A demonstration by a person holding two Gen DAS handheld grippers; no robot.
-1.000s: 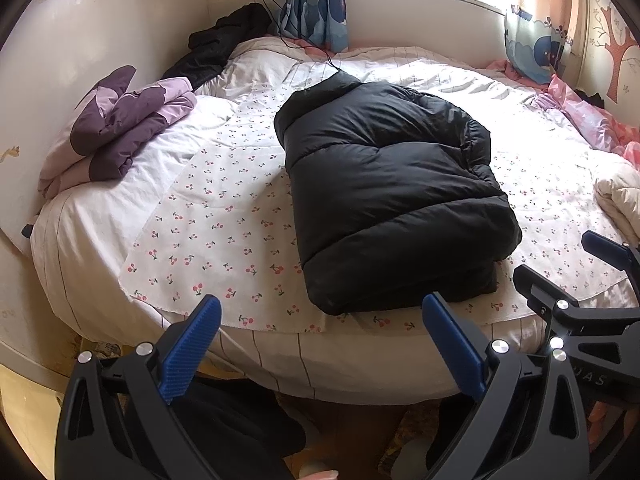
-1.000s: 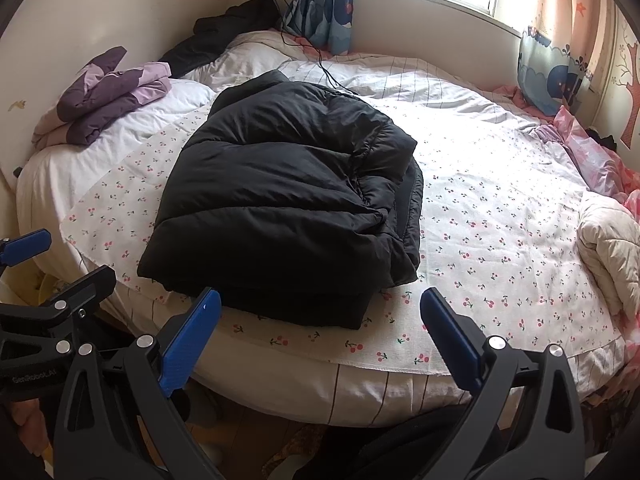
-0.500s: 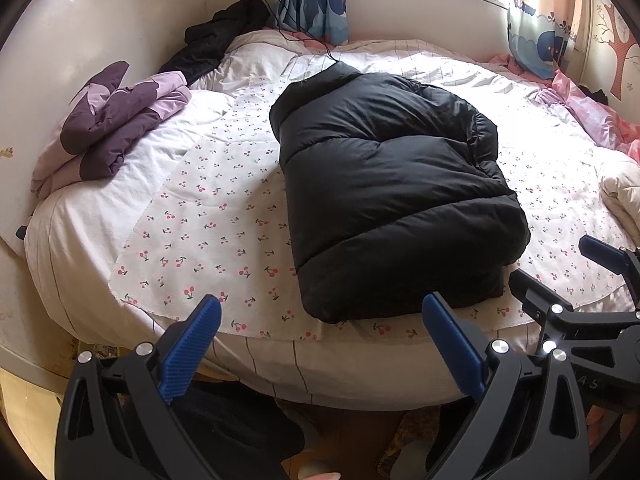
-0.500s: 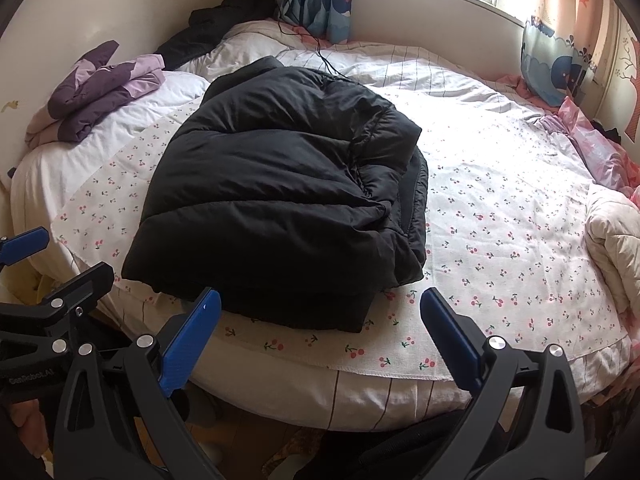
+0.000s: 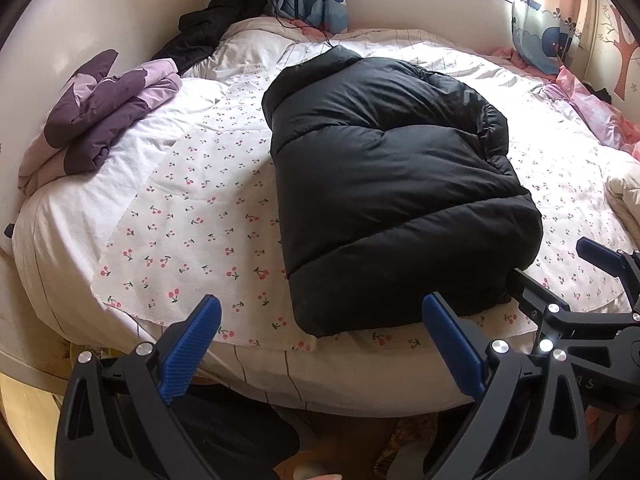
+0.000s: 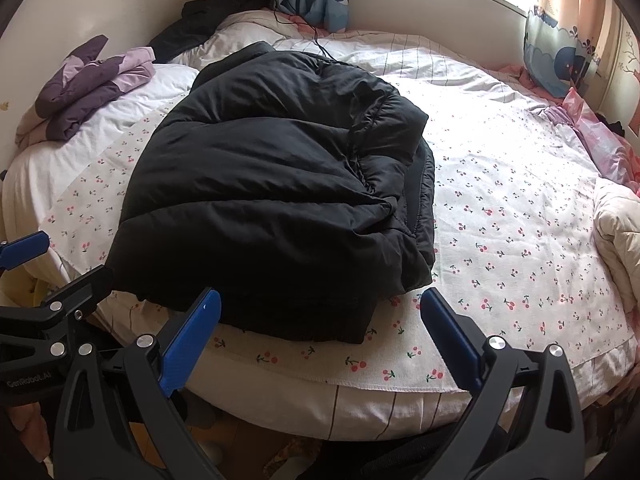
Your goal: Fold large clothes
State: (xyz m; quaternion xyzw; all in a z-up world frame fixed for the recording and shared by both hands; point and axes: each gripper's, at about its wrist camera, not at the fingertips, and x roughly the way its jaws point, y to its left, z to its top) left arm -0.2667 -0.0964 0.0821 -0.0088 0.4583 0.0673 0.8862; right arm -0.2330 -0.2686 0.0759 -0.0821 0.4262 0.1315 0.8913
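Two grippers hang spread and empty at the bed [image 5: 60, 240] edge: left gripper [image 5: 320, 332], right gripper [image 6: 320, 320]. Between them the black jacket [image 5: 392, 184] lies folded on the cherry-print sheet [image 5: 192, 216]. Grip both near hem corners together, then lift evenly.

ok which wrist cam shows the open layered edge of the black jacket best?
The right wrist view. There the black puffer jacket shows its stacked layers along its right side, with the folded sleeve on top. The left wrist view shows the same jacket mostly as smooth quilted top, with that edge foreshortened along its far right side.
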